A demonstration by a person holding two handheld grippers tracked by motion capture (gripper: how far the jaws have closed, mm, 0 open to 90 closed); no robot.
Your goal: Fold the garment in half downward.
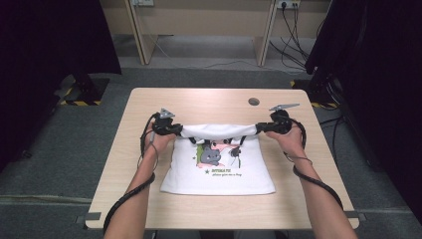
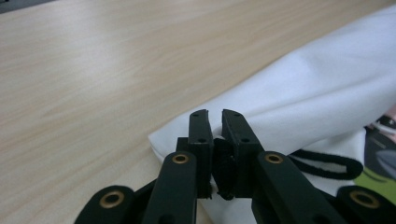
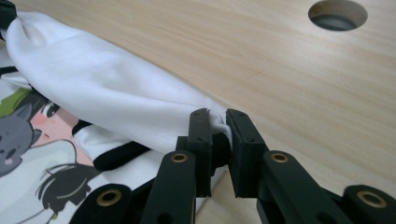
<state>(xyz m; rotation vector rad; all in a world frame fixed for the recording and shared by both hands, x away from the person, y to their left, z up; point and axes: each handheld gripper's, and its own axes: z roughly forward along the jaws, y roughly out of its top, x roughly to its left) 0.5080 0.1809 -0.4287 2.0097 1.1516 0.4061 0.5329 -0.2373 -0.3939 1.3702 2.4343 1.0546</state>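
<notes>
Centrally, a white printed T-shirt (image 1: 219,167) is being held on the wooden table (image 1: 209,99), its far edge lifted into a roll. That edge is being clamped at its left end by the left gripper (image 1: 175,130) and at its right end by the right gripper (image 1: 261,128), each pair of jaws pinched together on cloth.

The white cotton T-shirt (image 1: 217,172) with a cartoon print carried two lines of green lettering under the picture (beside a small green star), but they were too small and blurred to read. No other text, number or brand was legible anywhere.
</notes>
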